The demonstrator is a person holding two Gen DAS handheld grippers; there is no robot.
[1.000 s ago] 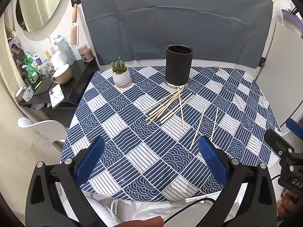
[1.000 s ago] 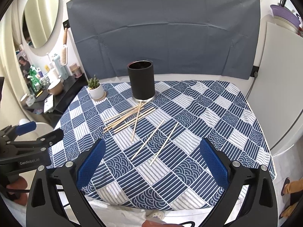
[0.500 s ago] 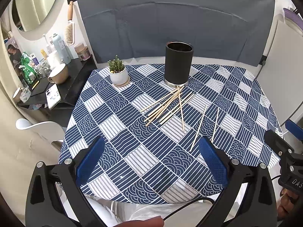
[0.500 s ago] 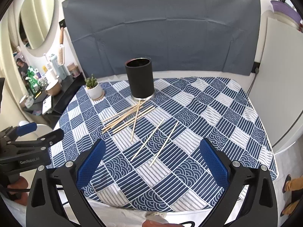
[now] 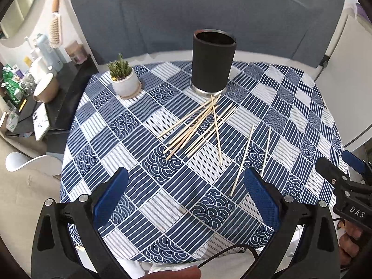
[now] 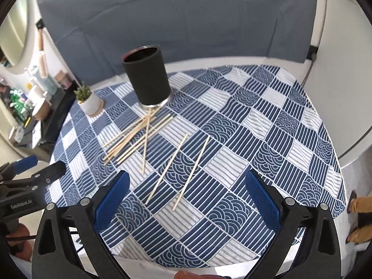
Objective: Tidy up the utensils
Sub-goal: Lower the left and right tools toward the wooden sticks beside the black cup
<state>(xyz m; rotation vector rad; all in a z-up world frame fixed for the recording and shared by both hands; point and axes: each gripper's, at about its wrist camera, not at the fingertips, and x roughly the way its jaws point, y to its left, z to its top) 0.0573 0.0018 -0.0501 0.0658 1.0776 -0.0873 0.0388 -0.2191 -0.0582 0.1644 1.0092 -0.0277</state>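
Observation:
Several thin wooden sticks point(image 5: 197, 127) lie in a loose pile on the blue patterned tablecloth point(image 5: 130, 125), just in front of an upright black cylindrical holder point(image 5: 212, 64). Two more sticks point(image 5: 243, 158) lie apart to the right. The pile point(image 6: 137, 137), the two loose sticks point(image 6: 167, 169) and the holder point(image 6: 147, 76) also show in the right wrist view. My left gripper point(image 5: 186, 191) is open and empty above the table's near edge. My right gripper point(image 6: 187, 194) is open and empty, hovering near the two loose sticks.
A small potted succulent point(image 5: 123, 79) stands at the back left of the table. A dark side shelf point(image 5: 58, 88) with a mug, bottles and clutter sits left of the table. A grey fabric backdrop point(image 5: 197, 11) hangs behind. A white panel point(image 5: 348, 81) stands right.
Both grippers have moved forward and lower toward the table, so the sticks and holder look larger. The right view has tilted. Both stay open and empty.

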